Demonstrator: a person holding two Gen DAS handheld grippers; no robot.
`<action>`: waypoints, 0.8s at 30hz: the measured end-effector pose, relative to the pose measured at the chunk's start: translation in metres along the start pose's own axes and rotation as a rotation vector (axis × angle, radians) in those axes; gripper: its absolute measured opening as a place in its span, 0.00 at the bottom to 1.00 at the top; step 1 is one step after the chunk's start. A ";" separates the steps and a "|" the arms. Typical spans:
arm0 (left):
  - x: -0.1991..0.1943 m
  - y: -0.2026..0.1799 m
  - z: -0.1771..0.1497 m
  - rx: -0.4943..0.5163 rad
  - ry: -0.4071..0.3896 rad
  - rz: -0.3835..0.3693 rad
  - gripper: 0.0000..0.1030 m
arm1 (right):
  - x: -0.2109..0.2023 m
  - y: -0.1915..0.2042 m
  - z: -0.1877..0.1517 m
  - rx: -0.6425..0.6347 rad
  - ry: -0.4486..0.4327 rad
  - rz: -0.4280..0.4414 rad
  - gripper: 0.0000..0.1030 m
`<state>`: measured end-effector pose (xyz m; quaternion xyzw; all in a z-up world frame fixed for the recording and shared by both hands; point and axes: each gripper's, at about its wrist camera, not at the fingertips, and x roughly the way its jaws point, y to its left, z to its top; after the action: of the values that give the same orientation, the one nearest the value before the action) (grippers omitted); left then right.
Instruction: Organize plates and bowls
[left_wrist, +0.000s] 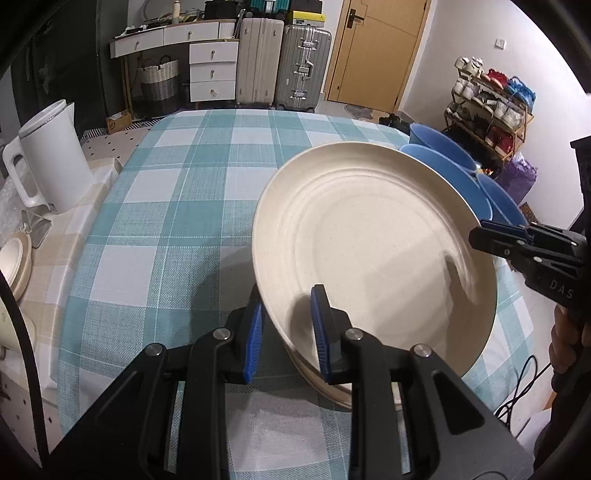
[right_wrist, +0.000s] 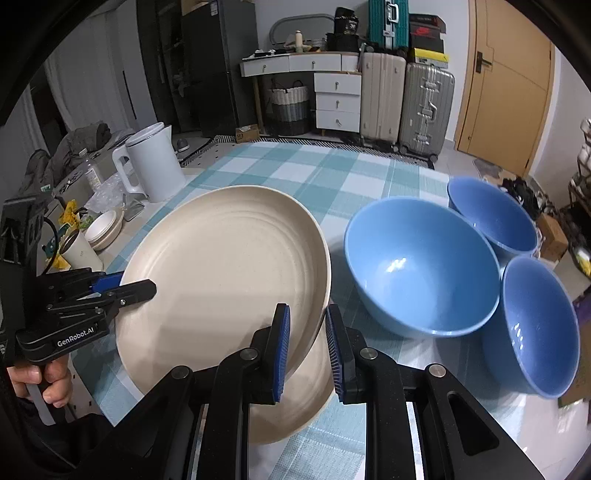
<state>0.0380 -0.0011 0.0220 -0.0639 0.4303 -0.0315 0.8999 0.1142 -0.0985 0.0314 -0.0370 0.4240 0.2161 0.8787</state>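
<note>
Cream plate: round speckled cream plate w/ ridged rings (left_wrist: 369, 236), tilted, held above a second cream plate (left_wrist: 328, 387) lying under it on the teal-and-white checked tablecloth (left_wrist: 177, 206).
Left gripper (left_wrist: 286, 332): blue pads clamped on near-left rim of the raised plate.
Right gripper (right_wrist: 307, 354): clamped on opposite rim — pinching plate edge.
Blue bowls: three glossy blue bowls (right_wrist: 421, 266) just beside plate, right side, not nested.
Risk – slip: thin rim grips only; smooth plate could pivot out if hands pull apart or drop unevenly.
Risk – clash: tilted edge could strike lower plate hard, or land off-centre.
Risk – bowls: right rim near big bowl, could knock it.
</note>
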 end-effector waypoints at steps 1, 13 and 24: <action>0.002 0.000 0.000 0.004 0.002 0.000 0.20 | 0.002 -0.001 -0.002 0.006 0.002 0.004 0.20; 0.034 -0.012 -0.009 0.083 0.075 0.004 0.20 | 0.011 -0.007 -0.028 0.029 0.013 -0.043 0.21; 0.052 -0.015 -0.014 0.136 0.116 0.031 0.21 | 0.027 -0.008 -0.060 0.047 0.032 -0.036 0.21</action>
<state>0.0594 -0.0227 -0.0251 0.0057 0.4796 -0.0504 0.8760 0.0883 -0.1110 -0.0286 -0.0275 0.4424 0.1894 0.8761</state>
